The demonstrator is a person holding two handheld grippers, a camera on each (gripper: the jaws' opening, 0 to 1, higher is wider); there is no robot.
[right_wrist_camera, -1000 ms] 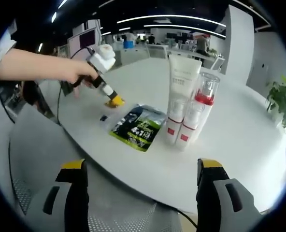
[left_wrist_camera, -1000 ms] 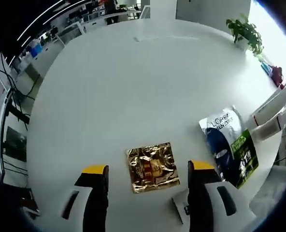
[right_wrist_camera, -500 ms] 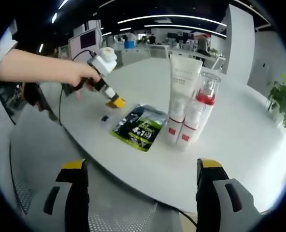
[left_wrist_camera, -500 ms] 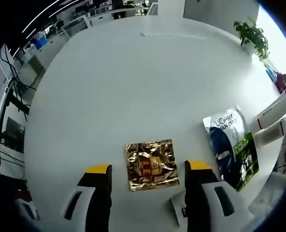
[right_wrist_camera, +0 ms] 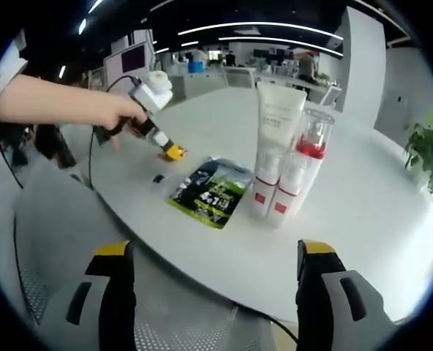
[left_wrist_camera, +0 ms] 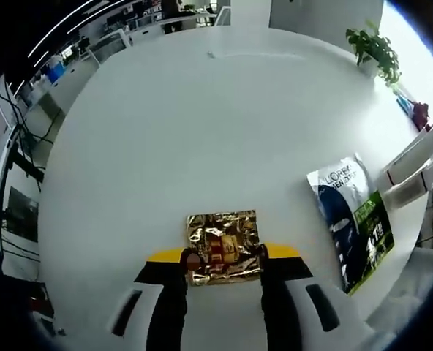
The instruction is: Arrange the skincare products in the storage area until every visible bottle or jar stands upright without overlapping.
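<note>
Pinching a crinkled gold foil sachet [left_wrist_camera: 222, 246] flat on the white table [left_wrist_camera: 172, 139], the left gripper [left_wrist_camera: 224, 257] grips its sides. The right gripper [right_wrist_camera: 215, 256] hangs wide apart.

Each of the left gripper's [left_wrist_camera: 224, 257] black fingers [left_wrist_camera: 171, 292] carries a yellow tip, and white housings with dark slots flank the fingers on their outer sides. The right gripper [right_wrist_camera: 215, 259] has the same build. A bare forearm and hand [right_wrist_camera: 118, 111] meet a light sleeve [right_wrist_camera: 6, 69] farther up the arm.
</note>
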